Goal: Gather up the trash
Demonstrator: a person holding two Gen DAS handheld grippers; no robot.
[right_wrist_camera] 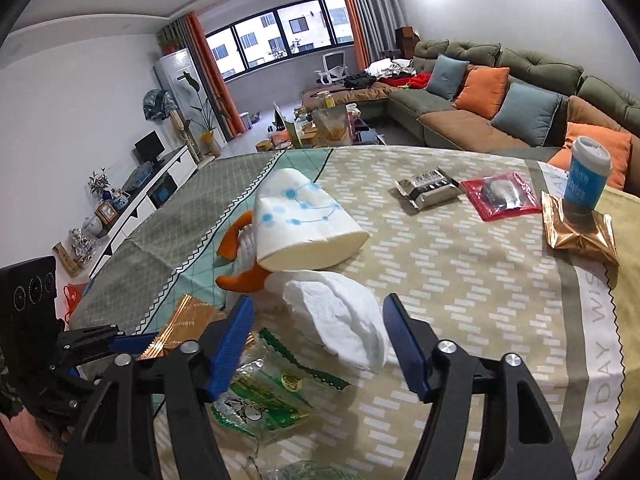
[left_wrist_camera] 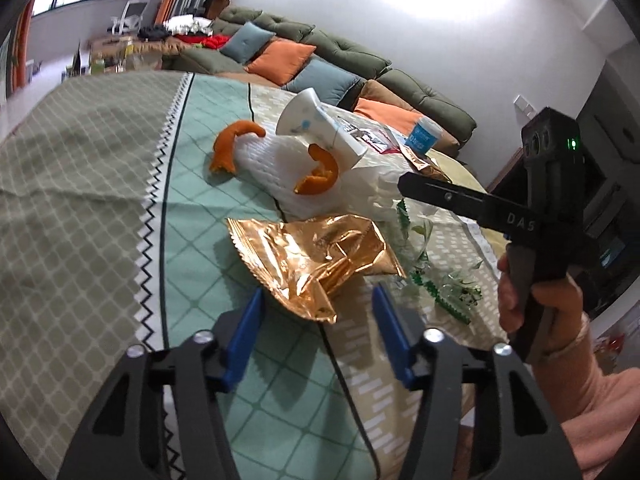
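A crumpled gold wrapper (left_wrist_camera: 316, 256) lies on the tablecloth, its near corner between the blue fingers of my left gripper (left_wrist_camera: 318, 322), which is open and not pressing on it. My right gripper (right_wrist_camera: 320, 320) is open around a white crumpled tissue (right_wrist_camera: 340, 328), with a gap on both sides. Its left finger (right_wrist_camera: 234, 344) lies over a clear green wrapper (right_wrist_camera: 272, 392). Beyond lie a tipped white paper cup (right_wrist_camera: 308, 224) and orange peels (left_wrist_camera: 232, 146). The left wrist view shows the right gripper (left_wrist_camera: 404, 184) in a person's hand (left_wrist_camera: 560, 308).
At the far right a blue cup (right_wrist_camera: 588, 176) stands on a gold packet (right_wrist_camera: 580, 232). A red packet (right_wrist_camera: 500, 196) and a silver packet (right_wrist_camera: 428, 188) lie behind. The table's patterned cloth (right_wrist_camera: 480, 300) ends close on the right. A green sofa (right_wrist_camera: 500, 64) is beyond.
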